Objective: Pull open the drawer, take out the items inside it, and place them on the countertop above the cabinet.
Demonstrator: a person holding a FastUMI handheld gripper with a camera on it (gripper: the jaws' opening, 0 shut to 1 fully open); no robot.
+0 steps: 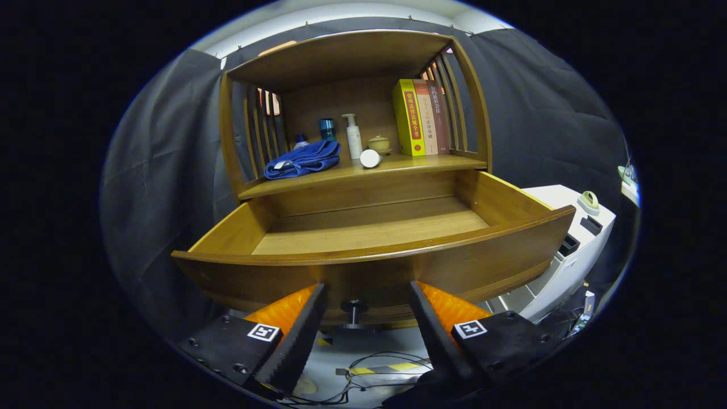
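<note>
The drawer (369, 227) stands pulled well out of the wooden cabinet (352, 57), and from where I sit its floor looks bare, plain wood from one side wall to the other. Its curved front panel runs just ahead of my fingers, and the small knob (353, 309) under that panel sits in the gap between them, touched by neither.

Working left to right along the countertop (431, 163) above the drawer: a crumpled blue cloth (304, 159) lies at the left end, close to the slatted side of the cabinet. Behind it I see the top of a small blue-capped bottle (300, 139), then a teal cup (326, 128) standing upright against the back panel. Next comes a white pump bottle (353, 136), upright, with a white round container (370, 158) lying on its side just in front of it, near the countertop's front edge. A small lidded jar (379, 143) sits just to the right of the pump bottle. Three books (420, 116) stand upright at the right end, against the right-hand slats.

My gripper (366, 335) hangs below and in front of the drawer front, its fingers spread wide apart and holding nothing. Off to the right of the cabinet stands a white machine (568, 250), and cables (369, 369) lie on the floor beneath the fingers.
</note>
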